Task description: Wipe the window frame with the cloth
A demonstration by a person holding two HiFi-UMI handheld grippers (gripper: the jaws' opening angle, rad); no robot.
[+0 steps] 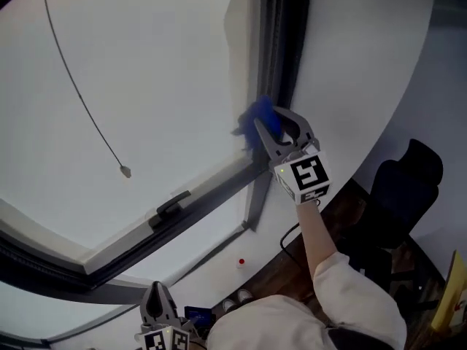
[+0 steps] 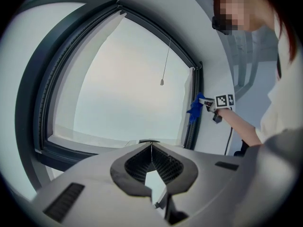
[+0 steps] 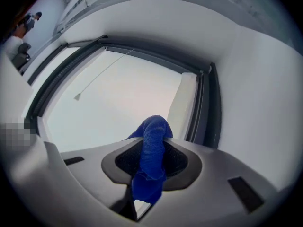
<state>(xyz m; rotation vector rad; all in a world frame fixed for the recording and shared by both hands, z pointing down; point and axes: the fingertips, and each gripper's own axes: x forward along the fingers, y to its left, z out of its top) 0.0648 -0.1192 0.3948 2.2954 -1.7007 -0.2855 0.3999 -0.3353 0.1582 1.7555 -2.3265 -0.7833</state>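
Observation:
A blue cloth (image 1: 260,117) is bunched between the jaws of my right gripper (image 1: 267,128), which is shut on it. The gripper holds the cloth up against the dark upright of the window frame (image 1: 283,49), just above the frame's lower right corner. In the right gripper view the cloth (image 3: 154,126) bulges out past the fingertips, and the frame's upright (image 3: 209,109) is just ahead. From the left gripper view the cloth (image 2: 194,109) shows touching that upright (image 2: 193,131). My left gripper (image 1: 155,301) hangs low by the wall under the window, its jaws (image 2: 151,146) shut with nothing between them.
A blind cord with a small weight (image 1: 125,170) hangs across the pane. A dark window handle (image 1: 169,205) sits on the lower frame rail. A black office chair (image 1: 406,195) stands on the wooden floor at the right. White wall surrounds the window.

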